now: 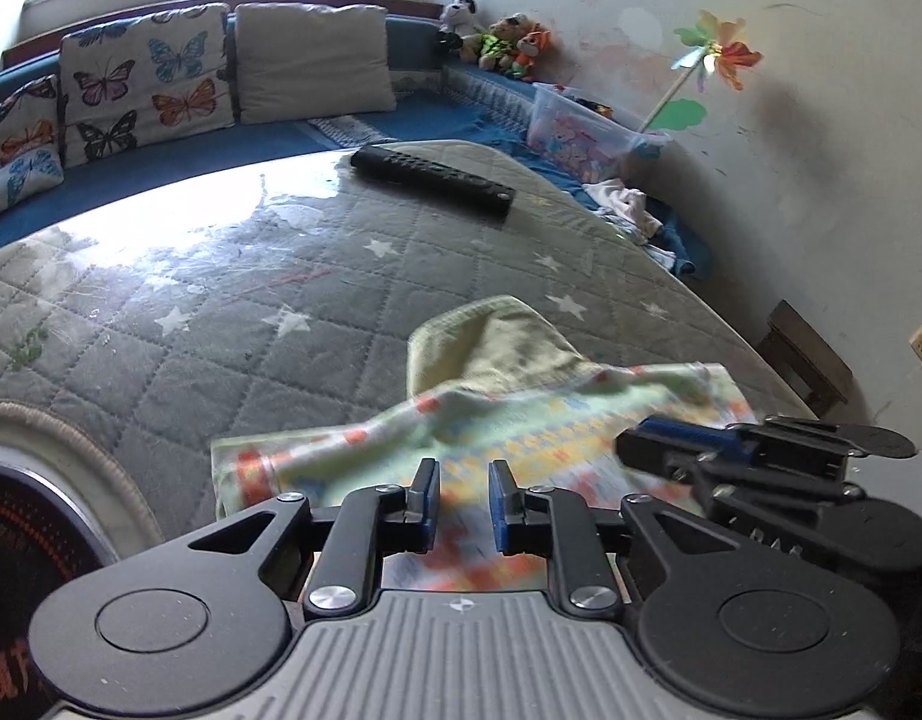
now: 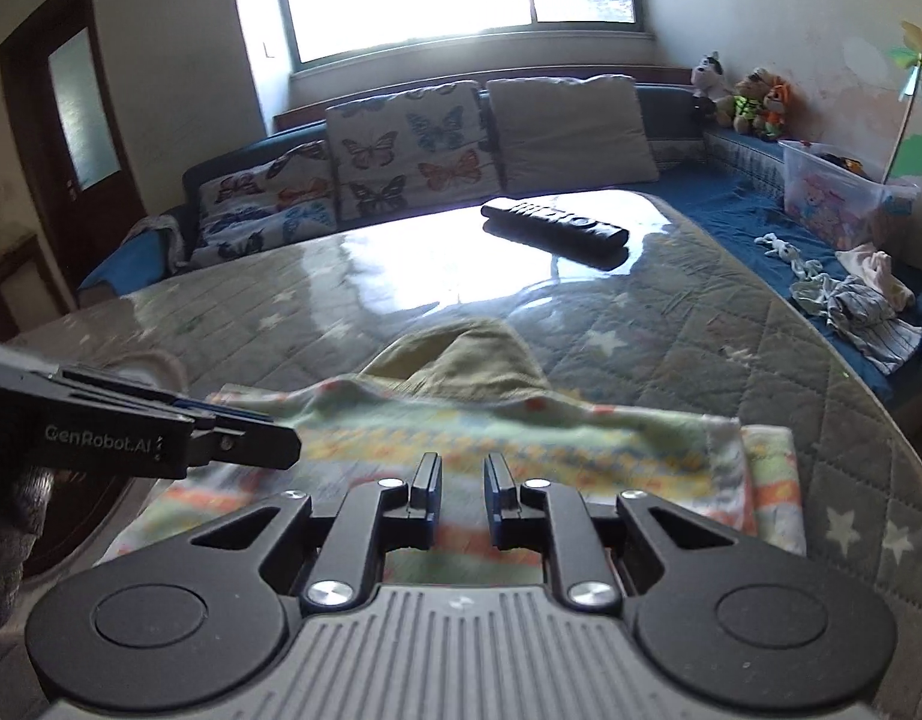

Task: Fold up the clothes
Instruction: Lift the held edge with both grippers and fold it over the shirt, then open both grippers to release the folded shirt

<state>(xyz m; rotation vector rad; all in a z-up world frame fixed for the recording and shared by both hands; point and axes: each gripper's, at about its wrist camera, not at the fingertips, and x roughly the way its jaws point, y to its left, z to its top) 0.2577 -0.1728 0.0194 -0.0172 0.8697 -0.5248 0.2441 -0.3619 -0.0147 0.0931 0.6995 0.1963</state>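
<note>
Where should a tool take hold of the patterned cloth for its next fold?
Grip the patterned cloth at its near hem, coming in low from the near side: that part lies flat on the quilted table, while its far edge humps up over olive fabric.

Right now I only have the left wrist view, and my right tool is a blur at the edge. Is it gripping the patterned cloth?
Observer: No. In the right wrist view the right tool shows a clear gap between its pads. The patterned cloth lies beneath them, not pinched.
Operator: And the cloth's right end? That tool hides it from me.
Observer: It lies doubled there. A lower layer sticks out past the edge of the top one, flat on the quilted cover.
</note>
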